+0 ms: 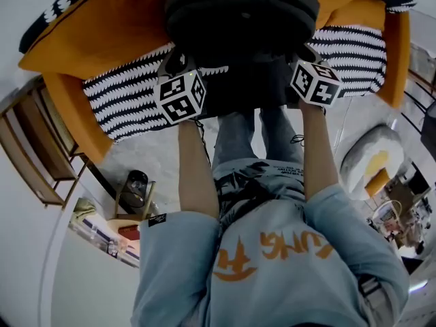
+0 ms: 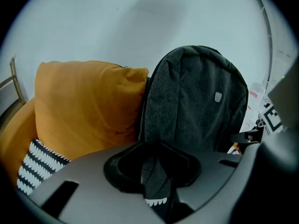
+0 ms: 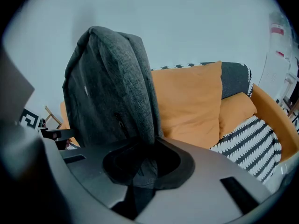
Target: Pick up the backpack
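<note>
Head view: we grip the backpack [image 1: 242, 16] on both sides

We hold the dark grey backpack at the far side of the scene, over the black-and-white striped seat [image 1: 126, 104] of an orange sofa [image 1: 75, 125]. Our left gripper [image 1: 174, 63] takes its left edge and our right gripper [image 1: 304, 54] its right edge, with the marker cubes [image 1: 180, 97] nearer to us. In the left gripper view the jaws are pressed together on a fold of grey backpack fabric that runs down between them. The pack stands upright beyond, touching an orange cushion [image 2: 86, 106] at its left. In the right gripper view the jaws likewise pinch grey fabric at the pack's lower edge, and a second orange cushion [image 3: 191, 106] lies just beside it on the right. A pale wall [image 2: 140, 22] rises behind. Whether the pack's base touches the seat we cannot tell.
</note>
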Action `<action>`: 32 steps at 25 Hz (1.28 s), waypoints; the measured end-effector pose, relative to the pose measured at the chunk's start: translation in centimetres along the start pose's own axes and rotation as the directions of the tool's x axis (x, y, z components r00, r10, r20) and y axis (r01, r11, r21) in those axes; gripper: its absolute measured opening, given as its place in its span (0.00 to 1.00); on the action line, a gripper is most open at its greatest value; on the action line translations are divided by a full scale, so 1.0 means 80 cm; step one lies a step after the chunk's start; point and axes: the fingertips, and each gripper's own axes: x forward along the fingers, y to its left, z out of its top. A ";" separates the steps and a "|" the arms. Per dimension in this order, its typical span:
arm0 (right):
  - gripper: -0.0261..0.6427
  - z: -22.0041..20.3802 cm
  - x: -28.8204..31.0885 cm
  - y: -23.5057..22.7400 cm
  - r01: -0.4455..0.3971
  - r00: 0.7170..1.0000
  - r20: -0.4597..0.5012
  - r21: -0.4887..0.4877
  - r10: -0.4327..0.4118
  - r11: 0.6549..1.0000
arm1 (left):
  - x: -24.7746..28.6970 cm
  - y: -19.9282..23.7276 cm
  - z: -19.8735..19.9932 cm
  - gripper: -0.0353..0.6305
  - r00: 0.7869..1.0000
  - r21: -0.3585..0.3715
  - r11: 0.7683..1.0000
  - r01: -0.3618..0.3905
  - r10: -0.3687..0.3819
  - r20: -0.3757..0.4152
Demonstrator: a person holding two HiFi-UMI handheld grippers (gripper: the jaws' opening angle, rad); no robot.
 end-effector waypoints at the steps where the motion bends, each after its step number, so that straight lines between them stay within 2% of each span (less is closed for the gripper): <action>1: 0.11 0.001 -0.004 0.001 -0.005 1.000 0.005 0.001 0.005 1.000 | -0.005 -0.001 0.002 0.20 1.000 0.004 1.000 -0.003 0.003 0.006; 10: 0.11 0.016 -0.057 0.008 -0.051 0.998 0.043 -0.012 0.051 0.999 | -0.069 -0.026 0.025 0.19 0.997 -0.001 0.999 -0.046 0.046 0.069; 14: 0.10 0.036 -0.087 0.003 -0.075 0.994 0.075 -0.030 0.077 0.997 | -0.103 -0.050 0.040 0.18 0.991 -0.033 0.997 -0.070 0.073 0.114; 20: 0.10 0.068 -0.139 -0.002 -0.108 0.985 0.129 -0.065 0.116 0.992 | -0.156 -0.087 0.061 0.18 0.976 -0.051 0.994 -0.102 0.110 0.187; 27: 0.10 0.118 -0.198 -0.010 -0.134 0.969 0.190 -0.142 0.160 0.981 | -0.212 -0.133 0.087 0.17 0.950 -0.110 0.985 -0.129 0.155 0.270; 32: 0.10 0.151 -0.244 -0.023 -0.140 0.953 0.241 -0.187 0.183 0.972 | -0.244 -0.173 0.109 0.17 0.931 -0.100 0.987 -0.124 0.151 0.334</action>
